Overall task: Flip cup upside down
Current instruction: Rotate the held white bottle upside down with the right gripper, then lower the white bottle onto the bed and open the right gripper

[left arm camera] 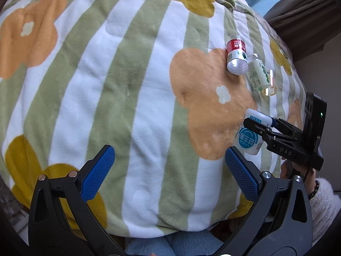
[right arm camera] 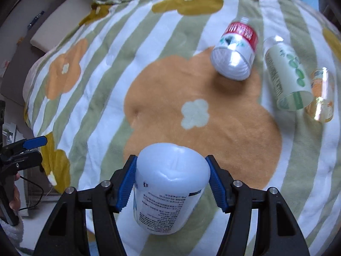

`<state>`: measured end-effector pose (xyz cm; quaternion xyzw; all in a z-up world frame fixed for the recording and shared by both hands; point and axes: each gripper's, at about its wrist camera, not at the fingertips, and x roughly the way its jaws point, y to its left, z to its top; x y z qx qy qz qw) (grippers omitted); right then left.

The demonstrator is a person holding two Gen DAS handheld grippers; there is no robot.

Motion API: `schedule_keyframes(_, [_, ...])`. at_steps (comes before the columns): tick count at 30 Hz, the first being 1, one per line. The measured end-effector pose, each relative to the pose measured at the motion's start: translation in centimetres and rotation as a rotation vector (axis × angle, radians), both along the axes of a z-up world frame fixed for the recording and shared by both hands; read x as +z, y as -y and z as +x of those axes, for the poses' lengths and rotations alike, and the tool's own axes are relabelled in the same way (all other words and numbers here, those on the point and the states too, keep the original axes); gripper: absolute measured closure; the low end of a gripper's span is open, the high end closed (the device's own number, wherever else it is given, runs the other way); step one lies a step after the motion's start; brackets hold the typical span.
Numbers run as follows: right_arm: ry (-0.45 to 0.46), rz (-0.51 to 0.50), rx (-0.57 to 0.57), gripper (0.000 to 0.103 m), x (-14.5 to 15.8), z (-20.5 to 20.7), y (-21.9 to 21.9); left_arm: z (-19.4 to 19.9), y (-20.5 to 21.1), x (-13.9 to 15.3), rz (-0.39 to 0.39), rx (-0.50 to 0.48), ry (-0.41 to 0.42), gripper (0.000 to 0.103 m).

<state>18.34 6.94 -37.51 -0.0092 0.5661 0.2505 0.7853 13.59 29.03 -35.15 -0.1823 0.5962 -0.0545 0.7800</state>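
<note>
My right gripper (right arm camera: 171, 181) is shut on a white plastic cup (right arm camera: 168, 183) with a blue label, its closed base pointing up and away from the camera. It holds the cup just above the flowered blanket (right arm camera: 149, 85). The same cup (left arm camera: 249, 134) shows in the left wrist view at the right, clamped by the right gripper (left arm camera: 255, 123). My left gripper (left arm camera: 168, 170) is open and empty over the blanket's near edge. It also shows small at the far left of the right wrist view (right arm camera: 34, 144).
Three more cups lie on their sides at the far right of the blanket: a red-and-white one (right arm camera: 236, 53), a pale green one (right arm camera: 287, 74) and a clear orange one (right arm camera: 321, 93). The blanket's edge drops off to the left and front.
</note>
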Motion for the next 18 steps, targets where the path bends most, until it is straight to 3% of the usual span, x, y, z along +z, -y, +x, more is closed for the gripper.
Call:
schedule_keyframes(2, [0.184,-0.017,-0.021,0.044,0.7,-1.4,1.3,-0.1,0.4,-0.7,0.004,0.000,0.014,0.000])
schedule_keyframes(4, [0.280,-0.027,-0.052,0.044,0.0,-2.6,2.0,-0.3,0.7,-1.5,0.006,0.006,0.017,0.000])
schedule_keyframes(8, [0.381,-0.042,-0.122,0.044,-1.3,-4.4,2.8,-0.6,1.1,-2.6,0.001,0.009,0.021,0.000])
schedule_keyframes(13, [0.487,-0.088,-0.109,0.044,-1.8,-6.0,2.5,-0.6,1.6,-3.4,0.006,-0.007,0.012,0.000])
schedule_keyframes(18, [0.523,-0.121,-0.101,0.044,-2.3,-7.3,1.9,-0.6,2.5,-3.6,0.001,-0.027,0.010,0.000])
